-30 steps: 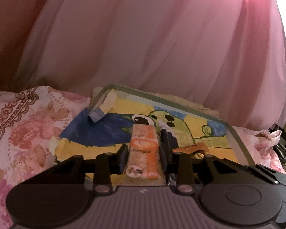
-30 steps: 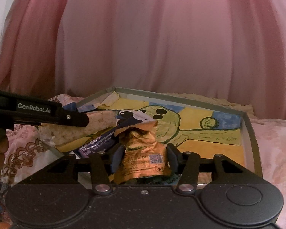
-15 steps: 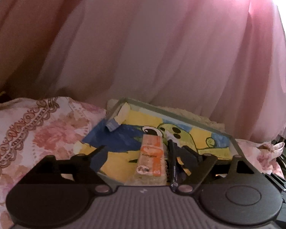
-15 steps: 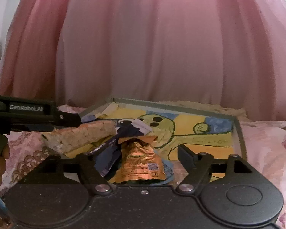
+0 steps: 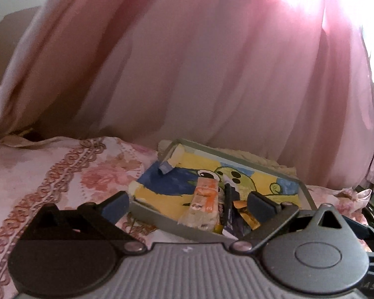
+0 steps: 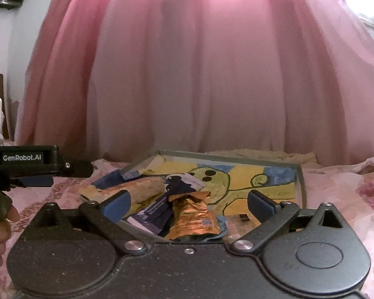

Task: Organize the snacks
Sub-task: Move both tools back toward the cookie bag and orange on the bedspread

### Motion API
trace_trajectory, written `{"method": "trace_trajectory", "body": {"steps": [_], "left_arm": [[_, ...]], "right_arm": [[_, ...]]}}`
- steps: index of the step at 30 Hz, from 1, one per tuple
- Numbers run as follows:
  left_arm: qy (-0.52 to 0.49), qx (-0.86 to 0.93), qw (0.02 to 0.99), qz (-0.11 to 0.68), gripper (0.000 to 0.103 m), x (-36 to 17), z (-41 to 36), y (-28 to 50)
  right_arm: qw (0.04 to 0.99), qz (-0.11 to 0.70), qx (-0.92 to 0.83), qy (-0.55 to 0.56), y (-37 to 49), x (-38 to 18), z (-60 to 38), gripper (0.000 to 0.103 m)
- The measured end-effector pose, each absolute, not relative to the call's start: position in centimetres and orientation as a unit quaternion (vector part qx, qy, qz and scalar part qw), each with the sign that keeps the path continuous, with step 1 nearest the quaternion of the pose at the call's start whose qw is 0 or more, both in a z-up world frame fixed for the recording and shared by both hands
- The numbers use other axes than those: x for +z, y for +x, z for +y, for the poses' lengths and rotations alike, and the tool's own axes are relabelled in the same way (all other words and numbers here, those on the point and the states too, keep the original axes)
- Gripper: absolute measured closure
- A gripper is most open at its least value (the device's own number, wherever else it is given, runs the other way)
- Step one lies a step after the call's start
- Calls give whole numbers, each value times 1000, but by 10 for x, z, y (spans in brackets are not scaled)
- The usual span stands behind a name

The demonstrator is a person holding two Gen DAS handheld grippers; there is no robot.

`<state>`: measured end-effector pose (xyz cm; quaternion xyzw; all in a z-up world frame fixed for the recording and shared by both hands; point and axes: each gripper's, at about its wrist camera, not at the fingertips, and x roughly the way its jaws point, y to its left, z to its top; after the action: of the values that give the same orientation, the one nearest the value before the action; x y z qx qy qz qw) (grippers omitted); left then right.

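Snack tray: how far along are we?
Done: an orange-labelled bar, a dark wrapper and an orange pouch lie in the tray. In hand: nothing; both grippers' jaws have just been opening, empty. Left: no loose snacks visible.

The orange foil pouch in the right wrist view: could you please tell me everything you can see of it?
The orange foil pouch is crinkled, shiny metallic orange, with a small printed code square on its face and a folded top. It lies in the grey tray, at the near edge, overlapping the dark blue wrapper. The right gripper stands open around it, pads clear of the foil.
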<state>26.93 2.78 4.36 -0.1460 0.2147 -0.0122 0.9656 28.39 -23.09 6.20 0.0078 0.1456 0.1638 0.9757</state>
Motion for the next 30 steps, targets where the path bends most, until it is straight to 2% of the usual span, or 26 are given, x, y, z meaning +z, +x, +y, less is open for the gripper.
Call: {"method": "trace_trajectory", "body": {"steps": [12, 30], "left_arm": [[-141, 9, 967, 214, 1, 56, 27, 199], [-121, 92, 952, 267, 1, 15, 71, 98]], "right_arm": [[975, 131, 178, 2, 220, 80, -236, 1], [965, 151, 216, -6, 129, 61, -218, 1]]}}
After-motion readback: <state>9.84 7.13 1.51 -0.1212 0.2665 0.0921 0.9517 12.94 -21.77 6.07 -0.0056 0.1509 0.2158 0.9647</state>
